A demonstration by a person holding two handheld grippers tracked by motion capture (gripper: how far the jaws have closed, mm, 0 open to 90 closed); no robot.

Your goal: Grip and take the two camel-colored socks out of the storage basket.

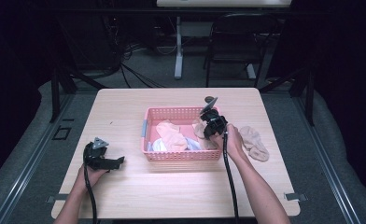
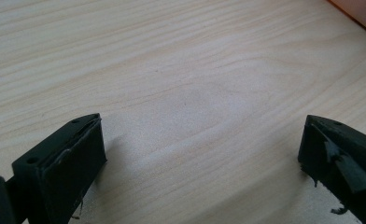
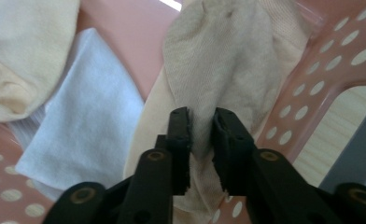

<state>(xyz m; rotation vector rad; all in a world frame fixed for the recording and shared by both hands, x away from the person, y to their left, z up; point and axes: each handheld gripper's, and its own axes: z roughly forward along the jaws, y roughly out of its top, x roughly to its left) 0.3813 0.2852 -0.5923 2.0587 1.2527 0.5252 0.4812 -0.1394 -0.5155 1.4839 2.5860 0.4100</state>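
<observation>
A pink perforated basket (image 1: 181, 112) stands mid-table with several socks in it. My right gripper (image 1: 208, 125) reaches into its right end, and its jaws (image 3: 201, 116) are shut on a fold of a beige sock (image 3: 228, 51) that lies against the basket wall (image 3: 330, 51). Beside it in the basket lie a white sock (image 3: 87, 116) and a cream sock (image 3: 22, 51). Another beige sock (image 1: 255, 142) lies on the table just right of the basket. My left gripper (image 1: 118, 162) rests on the table to the basket's left, open (image 2: 202, 135), with bare wood between its jaws.
The wooden table (image 1: 125, 107) has free room left of the basket and along its front edge. A black chair (image 1: 239, 42) and a white desk leg (image 1: 178, 51) stand on the floor beyond the far edge.
</observation>
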